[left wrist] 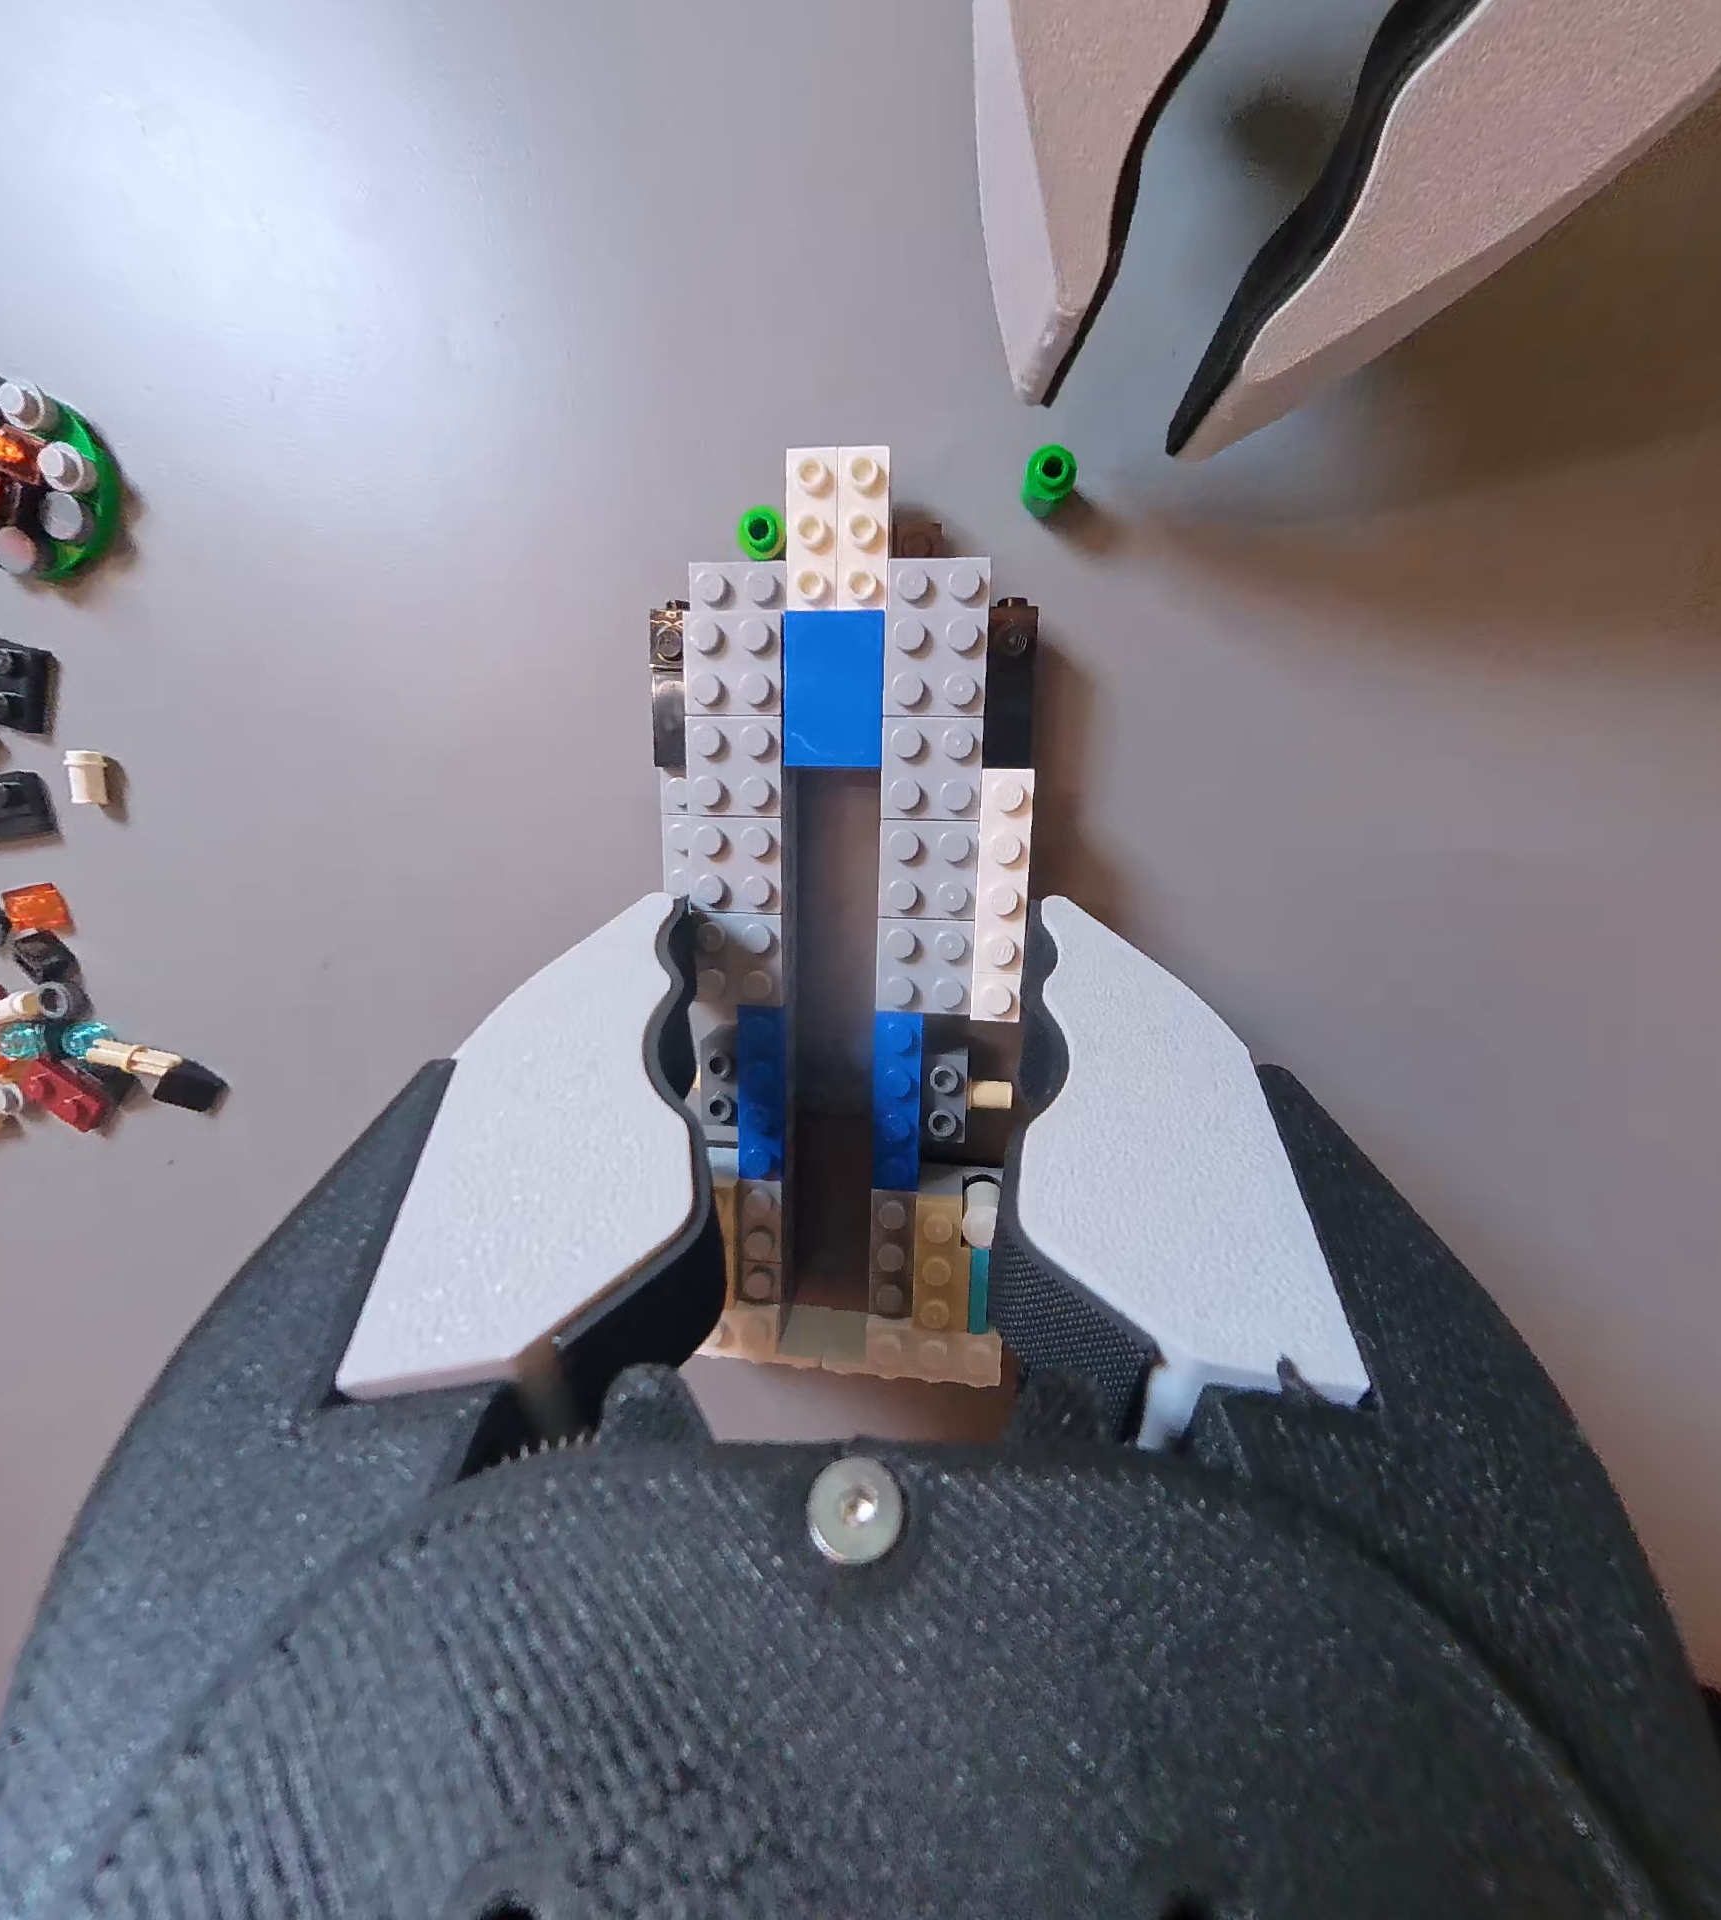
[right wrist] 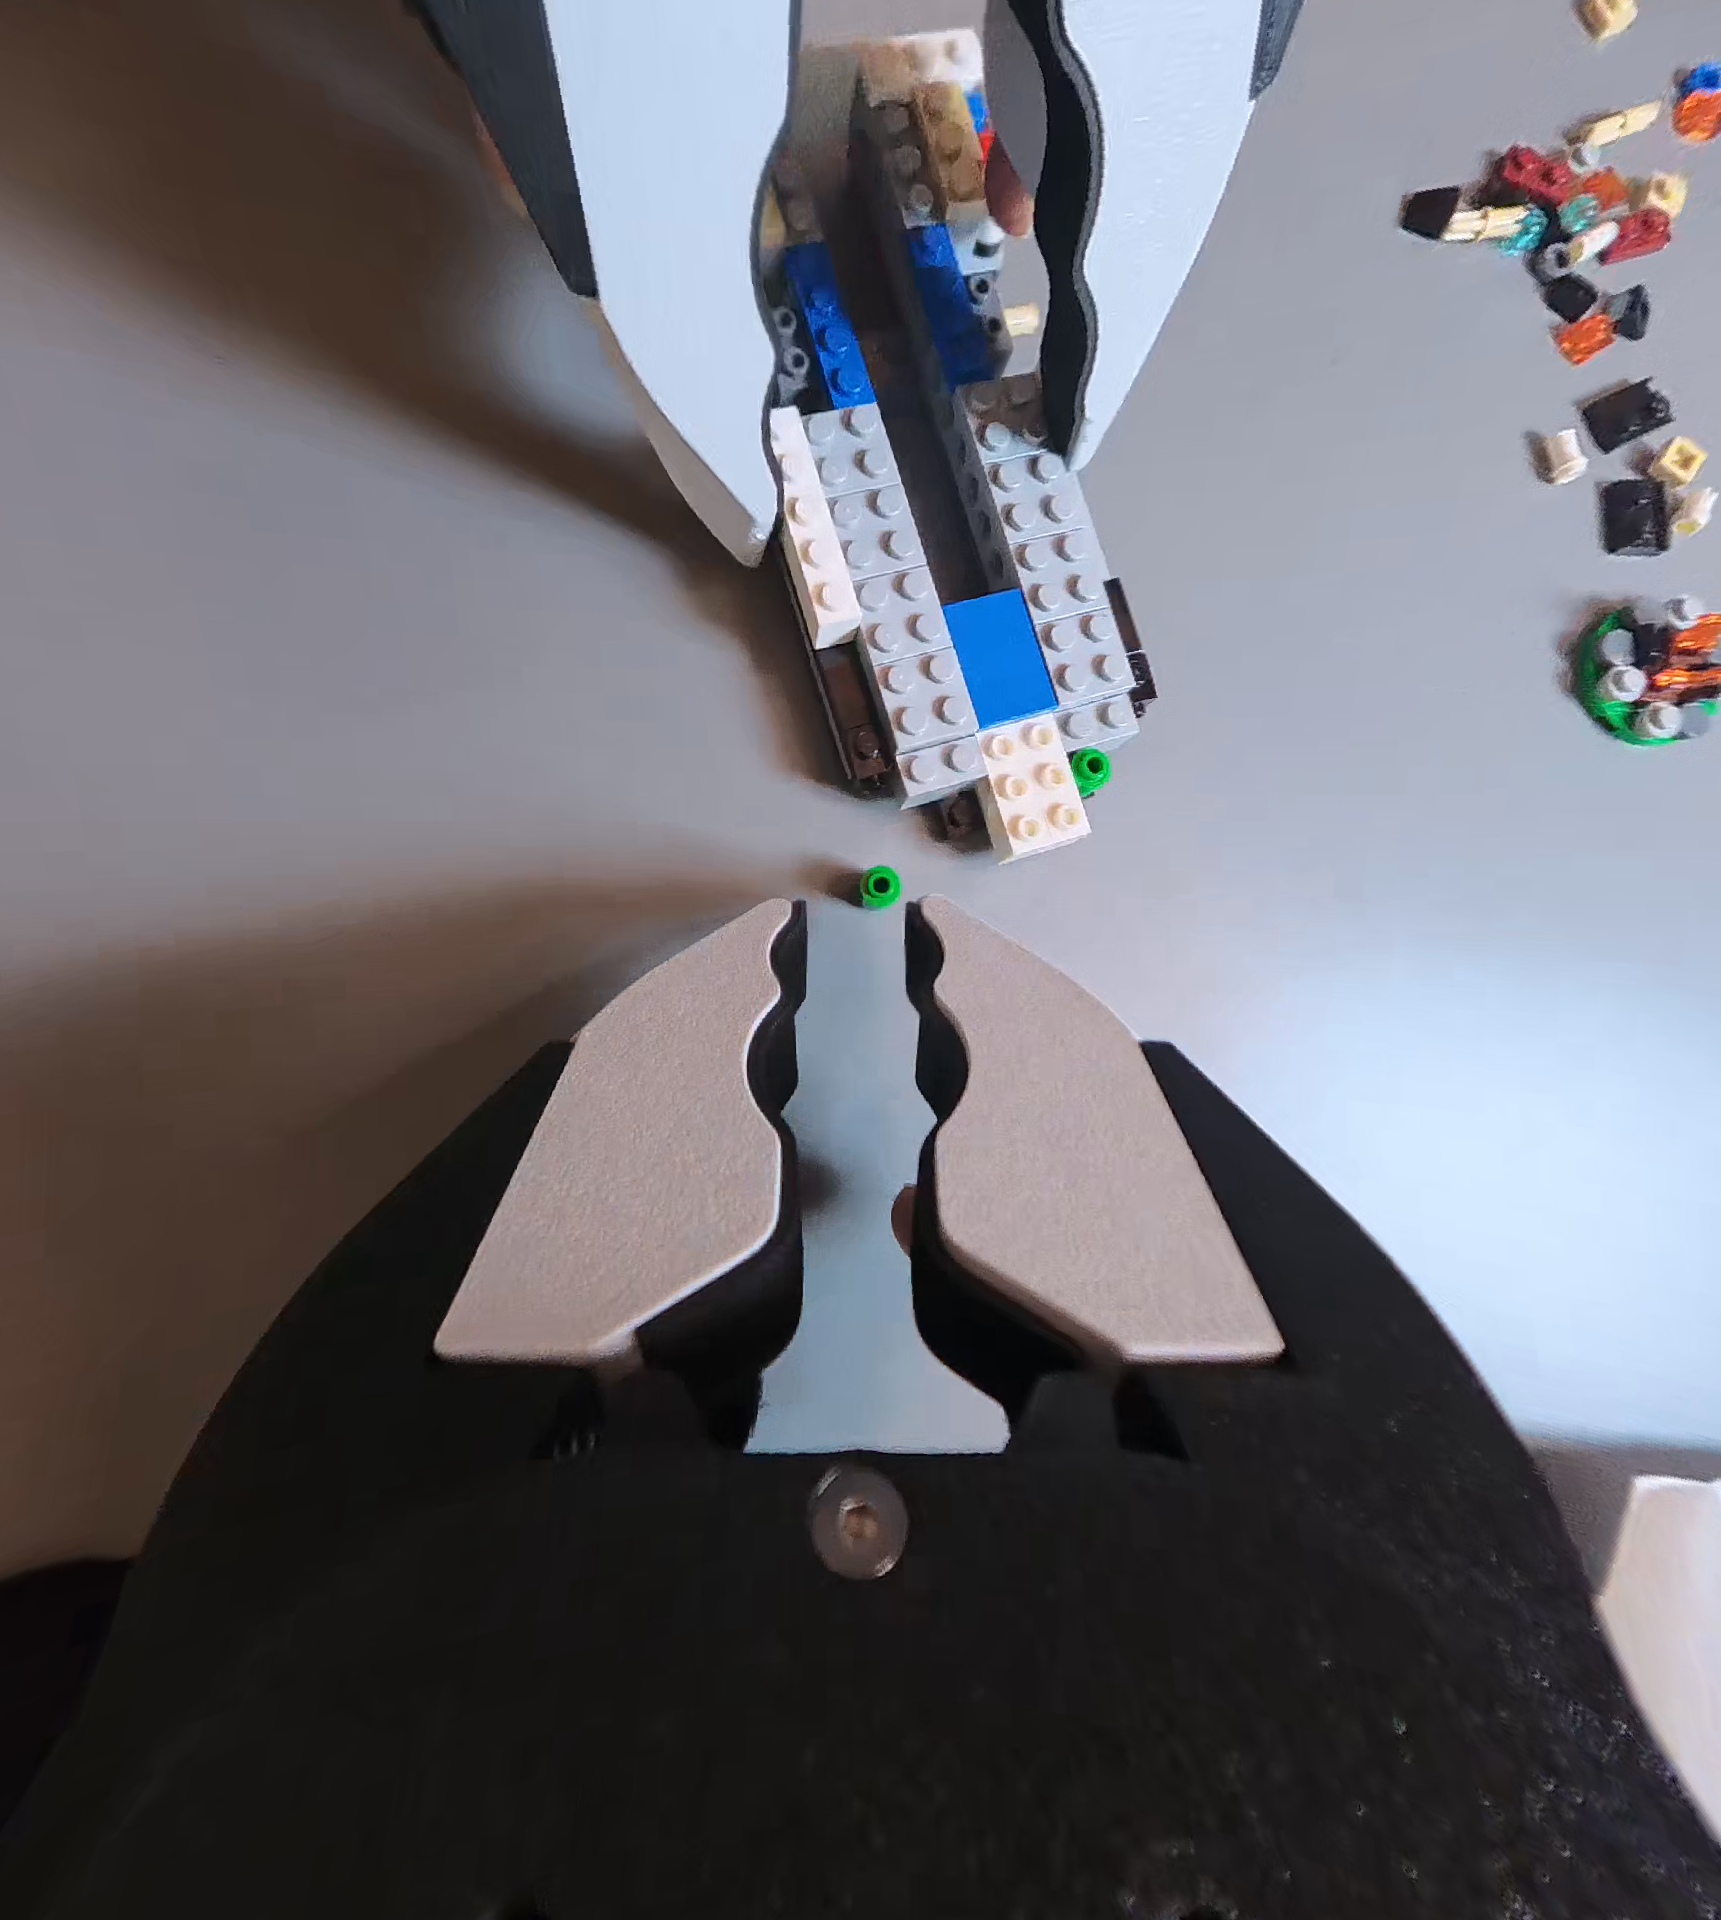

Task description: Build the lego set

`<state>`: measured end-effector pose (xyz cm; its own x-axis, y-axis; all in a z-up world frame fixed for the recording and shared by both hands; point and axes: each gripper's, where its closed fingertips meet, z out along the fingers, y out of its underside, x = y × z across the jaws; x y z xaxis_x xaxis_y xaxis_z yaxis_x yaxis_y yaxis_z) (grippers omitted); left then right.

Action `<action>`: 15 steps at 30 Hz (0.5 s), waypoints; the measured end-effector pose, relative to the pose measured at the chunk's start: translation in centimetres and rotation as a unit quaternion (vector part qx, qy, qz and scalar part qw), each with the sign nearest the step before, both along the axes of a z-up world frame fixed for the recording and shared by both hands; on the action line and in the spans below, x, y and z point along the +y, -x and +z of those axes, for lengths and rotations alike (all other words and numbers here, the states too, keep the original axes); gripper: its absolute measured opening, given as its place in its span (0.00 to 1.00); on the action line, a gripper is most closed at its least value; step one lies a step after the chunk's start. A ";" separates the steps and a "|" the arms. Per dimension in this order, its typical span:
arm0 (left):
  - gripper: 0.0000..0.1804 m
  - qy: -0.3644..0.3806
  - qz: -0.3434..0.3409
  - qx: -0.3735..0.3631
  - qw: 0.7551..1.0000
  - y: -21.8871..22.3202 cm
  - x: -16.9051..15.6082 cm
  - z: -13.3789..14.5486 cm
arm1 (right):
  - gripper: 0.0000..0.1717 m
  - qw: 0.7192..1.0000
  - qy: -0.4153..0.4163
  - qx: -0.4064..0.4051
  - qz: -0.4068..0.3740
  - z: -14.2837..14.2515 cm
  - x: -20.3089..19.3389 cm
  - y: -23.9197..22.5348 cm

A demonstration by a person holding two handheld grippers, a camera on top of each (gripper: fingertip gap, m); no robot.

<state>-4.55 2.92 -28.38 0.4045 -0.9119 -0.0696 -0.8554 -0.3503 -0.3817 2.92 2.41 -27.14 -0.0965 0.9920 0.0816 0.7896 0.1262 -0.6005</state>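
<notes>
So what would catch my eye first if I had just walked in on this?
The long brick model of grey, blue and white studded pieces, lying on the grey table with the left gripper clamped on its near end. Then the loose green stud just beyond the slightly parted jaws of the right gripper, and the scatter of small pieces left of the model.
</notes>
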 end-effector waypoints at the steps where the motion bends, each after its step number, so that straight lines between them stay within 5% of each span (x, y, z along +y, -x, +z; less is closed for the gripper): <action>1: 0.34 -0.001 -0.001 0.001 1.000 0.0 0.0 0.0 | 0.10 1.000 0.004 0.001 -0.003 0.0 0.1 0.2; 10: 0.34 -0.003 -0.004 0.000 1.000 0.1 0.0 0.0 | 0.05 1.000 -0.001 0.015 -0.015 -0.6 0.5 1.1; 15: 0.34 -0.003 -0.007 -0.001 1.000 0.1 0.0 0.0 | 0.05 0.996 -0.074 0.046 -0.012 0.1 1.7 2.0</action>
